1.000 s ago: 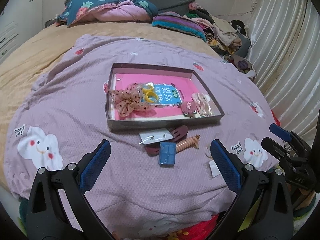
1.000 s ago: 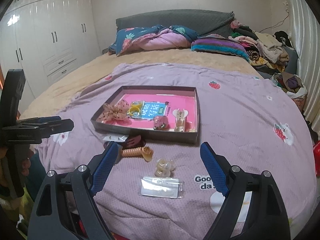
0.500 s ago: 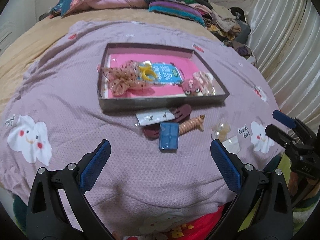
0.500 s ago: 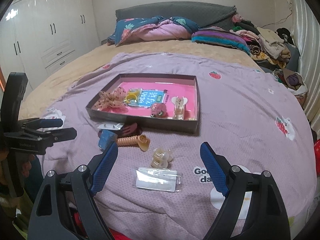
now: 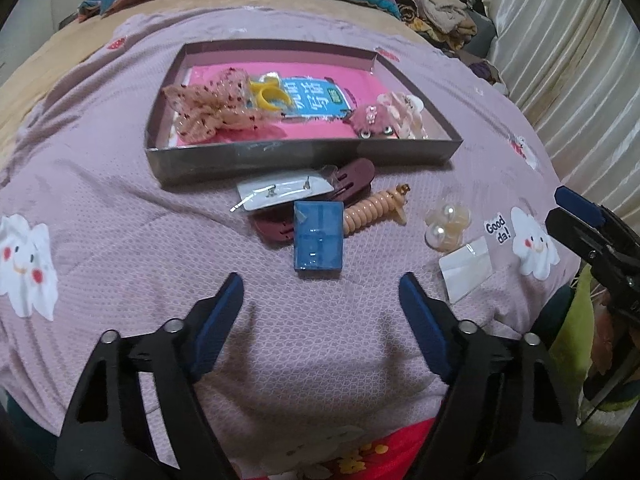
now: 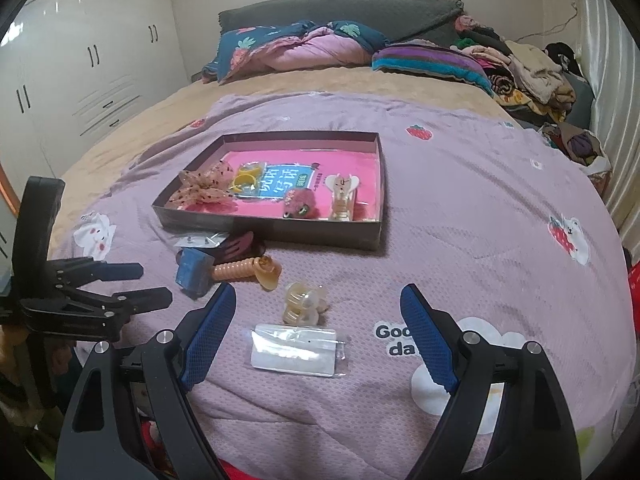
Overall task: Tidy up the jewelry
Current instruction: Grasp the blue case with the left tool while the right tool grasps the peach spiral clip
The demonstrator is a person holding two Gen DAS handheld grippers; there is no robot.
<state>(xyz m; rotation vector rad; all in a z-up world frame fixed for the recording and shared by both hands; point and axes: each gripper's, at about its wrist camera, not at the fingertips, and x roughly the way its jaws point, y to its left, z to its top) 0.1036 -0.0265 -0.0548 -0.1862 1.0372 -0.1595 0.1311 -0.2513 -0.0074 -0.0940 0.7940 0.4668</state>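
The blue box [image 5: 318, 240] lies on the bed's purple blanket [image 5: 120, 208] straight ahead of the left gripper [image 5: 321, 300], just beyond its fingertips, with its long axis running away from the gripper, so the short sides face the two fingers. Those fingers have just been closing, yet they stand apart with nothing between them and touch nothing. The right gripper [image 6: 318, 312] is wide open and empty too; the clear packet [image 6: 298, 349] lies between its fingers and the pearl clip [image 6: 304, 302] just beyond. For the blue box the left hand is plainly the nearer one, and a short push forward and down would probably bring the fingers astride it. Behind the box a maroon clip [image 5: 344, 184] is partly covered by it and by a small earring card [image 5: 280, 194], and a peach spiral tie [image 5: 376, 208] touches or nearly touches the box's right edge; I cannot tell which. The tray [image 5: 304, 156] sits further back, already holding a dotted bow [image 5: 208, 108], a yellow ring [image 5: 270, 96], a fuzzy pink clip [image 5: 372, 120] and a pale clip [image 5: 406, 114]. What the two packets hold is too small to make out.
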